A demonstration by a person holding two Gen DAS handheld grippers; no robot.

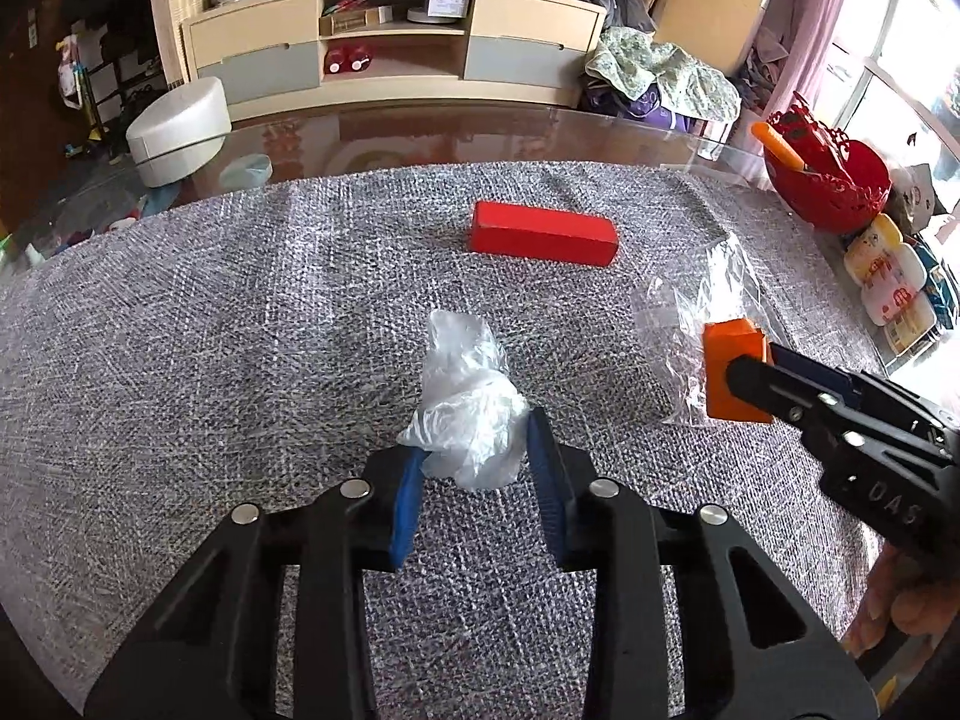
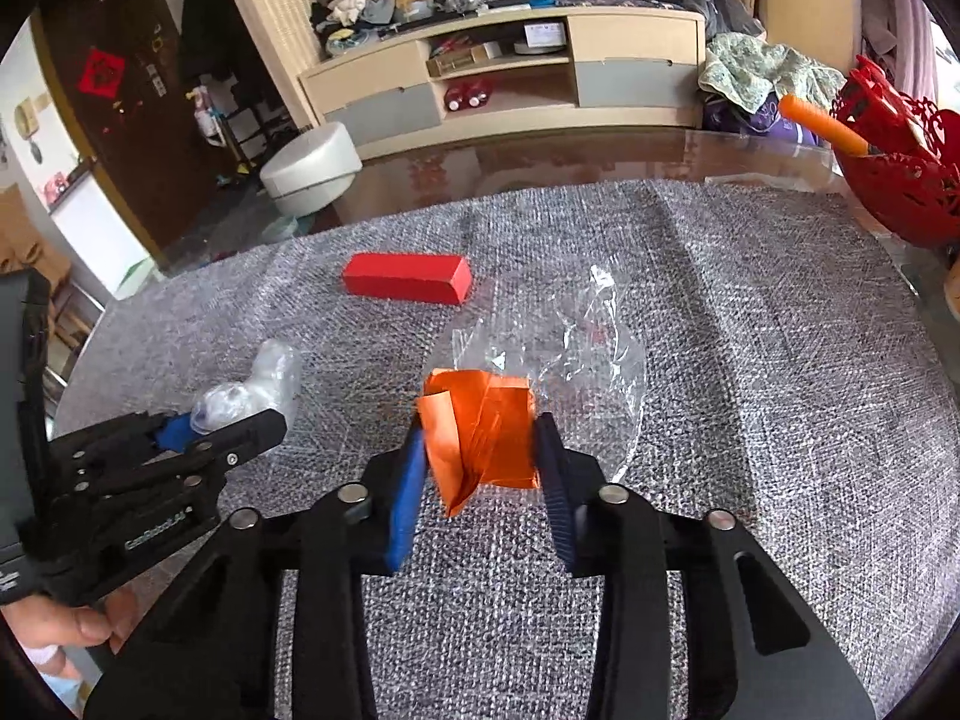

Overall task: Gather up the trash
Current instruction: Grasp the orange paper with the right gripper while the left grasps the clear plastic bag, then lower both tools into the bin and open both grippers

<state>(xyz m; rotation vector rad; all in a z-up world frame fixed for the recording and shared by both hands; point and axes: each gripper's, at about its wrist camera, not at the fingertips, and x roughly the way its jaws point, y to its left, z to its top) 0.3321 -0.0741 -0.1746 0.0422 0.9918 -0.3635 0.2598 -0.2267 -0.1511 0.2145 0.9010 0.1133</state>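
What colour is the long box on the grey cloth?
Red. The box shows best in the left wrist view.

On the table point(image 1: 180, 324), a box point(image 1: 543, 234) sits near the middle of the frame. Below it lies a plastic wad point(image 1: 465, 414). To the right lies a clear bag point(image 1: 690, 324). A basket point(image 1: 825, 180) stands at the upper right.

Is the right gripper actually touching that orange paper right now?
Touching. The right wrist view shows the right gripper with both blue pads pressed against the sides of the folded orange paper, no gap either side.
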